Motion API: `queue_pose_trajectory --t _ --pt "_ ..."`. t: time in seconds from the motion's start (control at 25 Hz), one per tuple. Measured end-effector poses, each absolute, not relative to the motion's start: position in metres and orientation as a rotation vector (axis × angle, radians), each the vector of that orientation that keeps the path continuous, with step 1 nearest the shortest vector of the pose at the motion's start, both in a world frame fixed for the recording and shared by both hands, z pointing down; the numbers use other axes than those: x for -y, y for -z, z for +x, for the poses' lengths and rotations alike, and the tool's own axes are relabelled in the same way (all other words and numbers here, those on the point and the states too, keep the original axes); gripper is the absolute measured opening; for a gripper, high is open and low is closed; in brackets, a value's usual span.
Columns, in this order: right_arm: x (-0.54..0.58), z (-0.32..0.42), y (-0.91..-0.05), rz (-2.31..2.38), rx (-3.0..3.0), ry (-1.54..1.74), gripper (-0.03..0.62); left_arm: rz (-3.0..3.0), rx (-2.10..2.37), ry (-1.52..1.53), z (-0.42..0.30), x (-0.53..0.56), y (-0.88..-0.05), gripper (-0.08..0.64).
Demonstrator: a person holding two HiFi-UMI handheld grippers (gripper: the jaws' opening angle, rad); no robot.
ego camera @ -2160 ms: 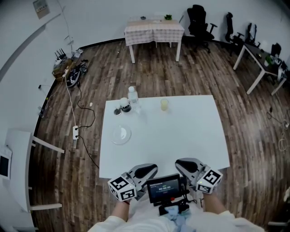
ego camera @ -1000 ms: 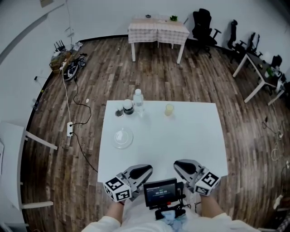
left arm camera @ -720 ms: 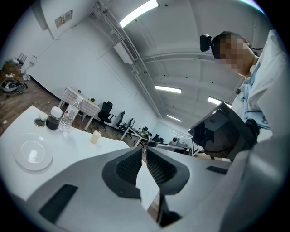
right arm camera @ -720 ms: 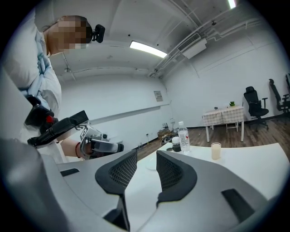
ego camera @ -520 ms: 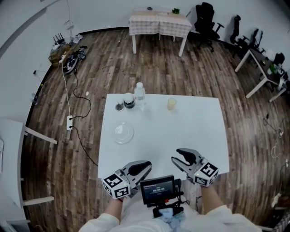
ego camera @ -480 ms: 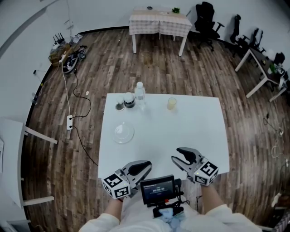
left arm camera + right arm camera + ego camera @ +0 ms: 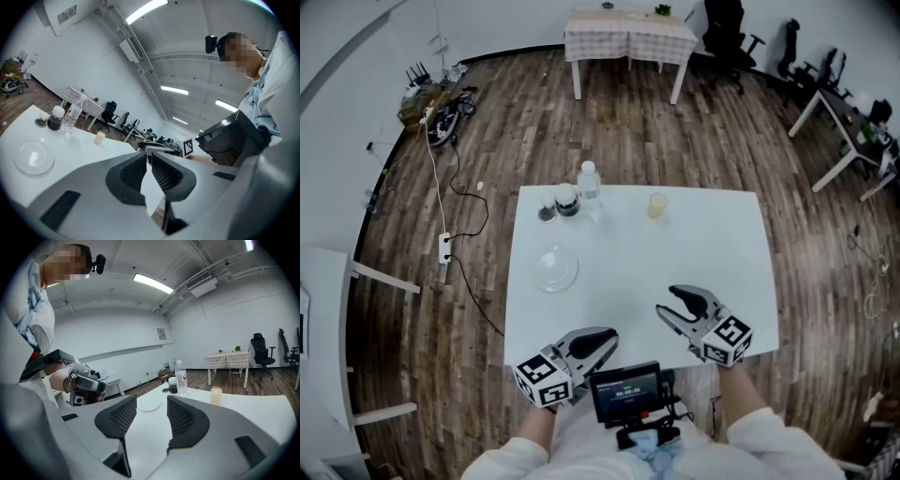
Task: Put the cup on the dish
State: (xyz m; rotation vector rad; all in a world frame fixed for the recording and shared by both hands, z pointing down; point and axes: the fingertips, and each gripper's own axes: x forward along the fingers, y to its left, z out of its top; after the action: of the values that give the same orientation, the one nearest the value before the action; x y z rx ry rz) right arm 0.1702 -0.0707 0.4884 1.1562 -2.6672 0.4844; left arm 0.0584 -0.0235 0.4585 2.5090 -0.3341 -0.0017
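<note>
So my right tongs (image 7: 667,301) are opening on nothing, left tongs (image 7: 607,336) together, cup (image 7: 656,205) well apart from the dish (image 7: 555,268).

On the white table (image 7: 675,253) I see a water bottle (image 7: 589,180) just beside a dark jar (image 7: 567,200) (white lid); a checkered table (image 7: 628,33) stands beyond.

The head view looks steeply down from high above the white square tabletop (image 7: 675,253), taking in all of it. The left gripper view and the right gripper view sit low by its near edge, facing across it. All three share the clear round glass dish (image 7: 556,269) and the pale yellow cup (image 7: 657,205) (both far off).
</note>
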Motion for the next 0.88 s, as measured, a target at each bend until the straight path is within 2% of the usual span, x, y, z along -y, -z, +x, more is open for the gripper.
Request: queue_pose_trajectory --t 0.88 --pt "0.145 0.216 -0.545 1.203 2.521 -0.510 0.225 2.462 0.315 -0.107 0.071 0.029 -0.488 0.026"
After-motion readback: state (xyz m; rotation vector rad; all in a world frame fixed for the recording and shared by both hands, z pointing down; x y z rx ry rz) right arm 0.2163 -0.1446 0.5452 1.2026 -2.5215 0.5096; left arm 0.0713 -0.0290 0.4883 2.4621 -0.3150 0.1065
